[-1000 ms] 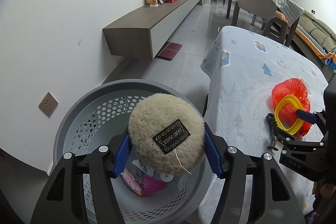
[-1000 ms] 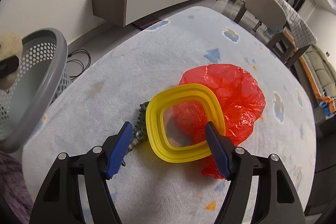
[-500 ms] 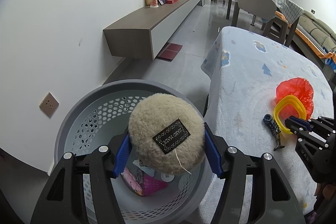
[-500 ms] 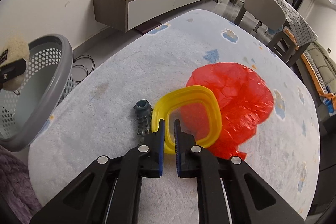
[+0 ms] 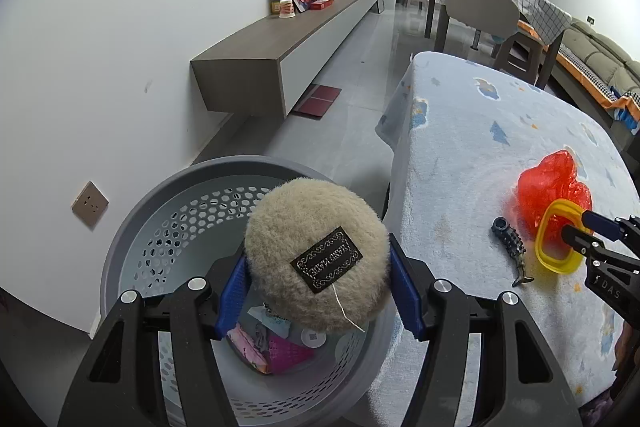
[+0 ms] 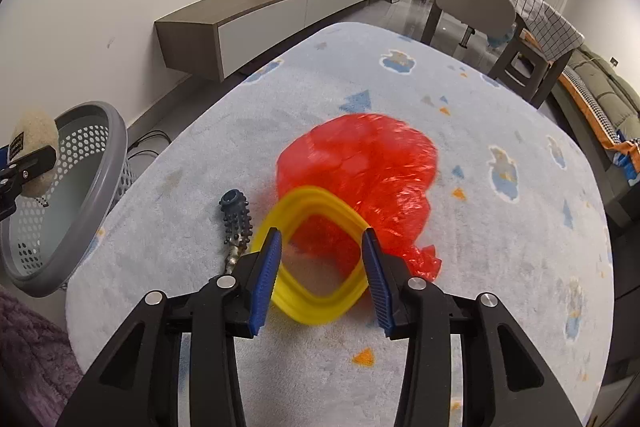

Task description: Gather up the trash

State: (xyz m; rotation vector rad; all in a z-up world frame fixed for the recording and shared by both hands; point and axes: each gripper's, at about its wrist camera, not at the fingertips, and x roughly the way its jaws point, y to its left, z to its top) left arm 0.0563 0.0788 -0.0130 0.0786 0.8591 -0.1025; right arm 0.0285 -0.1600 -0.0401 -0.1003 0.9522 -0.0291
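left tongs (image 5: 318, 291) clenched on the beige fluffy pad (image 5: 316, 253), hanging right over the open mouth of the grey basket (image 5: 132, 227); not dropped yet. under them, at the basket bottom: pink wrapper and some paper scraps (image 5: 276, 343), so part of the trash looks already collected.

right tongs (image 6: 320, 271) over the table (image 6: 500, 287): jaws have just been opening, now standing part open with the yellow ring (image 6: 316, 259) between them. ring sits wedged across the pads and looks lifted and tilted off the cloth, blurred, so i read it as gripped by its outer edges, grip not certain.

just left of the right tongs: dark spiky piece (image 6: 237, 223) lying flat on the table, untouched. just beyond the ring, touching it: crumpled red plastic bag (image 6: 360, 167), still on the table.

progress estimate: roughly mid-task. left to do: release pad into basket, carry ring across to basket (it's off to the far left of the right tongs, past the table edge), then spiky piece and red bag.

beyond that, chairs and a wall shelf, not part of the job.
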